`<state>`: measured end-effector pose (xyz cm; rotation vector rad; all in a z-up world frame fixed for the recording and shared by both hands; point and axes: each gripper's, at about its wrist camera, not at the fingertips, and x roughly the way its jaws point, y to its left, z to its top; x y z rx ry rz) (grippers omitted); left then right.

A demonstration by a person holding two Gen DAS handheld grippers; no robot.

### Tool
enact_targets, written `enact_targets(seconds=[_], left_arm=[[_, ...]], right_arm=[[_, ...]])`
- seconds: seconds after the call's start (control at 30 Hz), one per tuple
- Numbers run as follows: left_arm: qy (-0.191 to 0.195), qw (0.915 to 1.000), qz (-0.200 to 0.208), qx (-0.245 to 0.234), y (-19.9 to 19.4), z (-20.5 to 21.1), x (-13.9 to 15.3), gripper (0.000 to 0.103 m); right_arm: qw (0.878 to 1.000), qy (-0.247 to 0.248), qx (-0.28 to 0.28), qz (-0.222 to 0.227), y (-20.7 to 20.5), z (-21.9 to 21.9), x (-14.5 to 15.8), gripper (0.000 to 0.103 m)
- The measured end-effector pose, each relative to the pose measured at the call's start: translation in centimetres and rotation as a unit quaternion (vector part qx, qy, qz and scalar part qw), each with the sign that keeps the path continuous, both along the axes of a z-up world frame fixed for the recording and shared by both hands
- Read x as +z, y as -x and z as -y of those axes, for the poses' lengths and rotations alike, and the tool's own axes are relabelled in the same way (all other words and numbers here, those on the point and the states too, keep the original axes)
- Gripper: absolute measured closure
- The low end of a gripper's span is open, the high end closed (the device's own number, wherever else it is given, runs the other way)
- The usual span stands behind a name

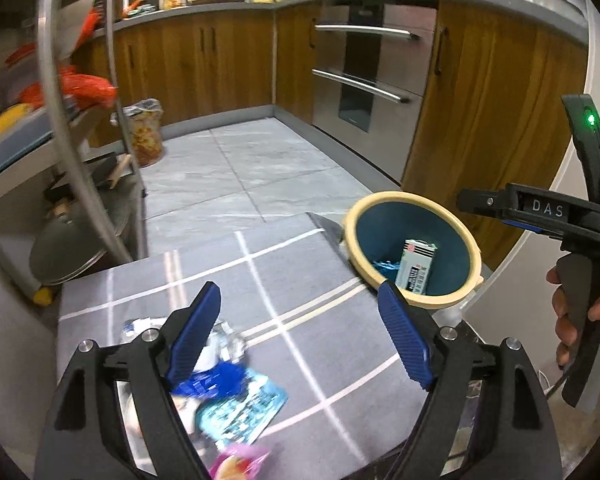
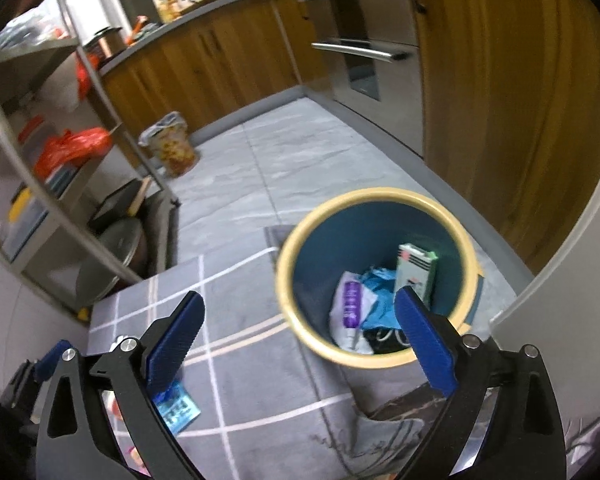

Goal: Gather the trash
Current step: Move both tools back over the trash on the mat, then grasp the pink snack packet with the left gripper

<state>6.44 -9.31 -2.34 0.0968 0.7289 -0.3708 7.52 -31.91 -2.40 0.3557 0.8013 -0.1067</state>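
Both grippers wide open, nothing between the blue pads: left gripper hangs over the grey checked cloth, right gripper above the bin. Loose wrappers lie at seven o'clock under the left tool. The bin, at two o'clock, already holds a carton and crumpled packets.

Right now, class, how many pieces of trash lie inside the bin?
4 visible in the bin: a white-green carton upright at right, blue wrapper centre, white-purple packet left, dark item nearest. More may lie beneath.
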Motion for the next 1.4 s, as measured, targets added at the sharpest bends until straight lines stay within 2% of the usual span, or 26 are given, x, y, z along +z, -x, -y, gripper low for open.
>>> enact_targets(seconds=[0.4, 0.77, 0.93, 1.03, 1.17, 1.23, 1.3, 1.4], left_arm=[[0.007, 0.9951, -0.005, 0.098, 2.4, -9.1, 0.8, 0.021], [0.002, 0.9835, -0.039, 0.177, 2.5, -16.7, -2.1, 0.021], [0.019, 0.9785, -0.063, 0.196, 2.2, -18.7, -3.7, 0.021], [0.036, 0.9795, -0.084, 0.18, 2.2, -18.7, -4.8, 0.021], [0.032, 0.9856, -0.101, 0.132, 2.5, -16.9, -6.0, 0.022], [0.04, 0.9873, -0.116, 0.101, 2.6, -15.8, -6.6, 0.024], [0.035, 0.9895, -0.128, 0.057, 2.9, -14.2, -7.2, 0.03], [0.011, 0.9894, -0.145, 0.01, 3.5, -12.4, -8.3, 0.037]], right_arm=[[0.999, 0.0, 0.05, -0.01, -1.0, -6.1, -0.2, 0.007], [0.993, -0.003, 0.114, -0.036, -3.3, -13.7, -2.5, 0.007], [0.989, 0.011, 0.136, -0.056, -4.8, -15.9, -4.1, 0.007], [0.984, 0.024, 0.16, -0.075, -5.5, -16.9, -5.7, 0.007], [0.979, 0.038, 0.178, -0.096, -6.1, -17.7, -7.5, 0.011], [0.976, 0.031, 0.189, -0.105, -6.4, -18.3, -8.2, 0.018], [0.971, 0.024, 0.206, -0.116, -6.6, -18.9, -9.0, 0.034], [0.967, 0.027, 0.22, -0.126, -6.6, -19.7, -9.8, 0.039]])
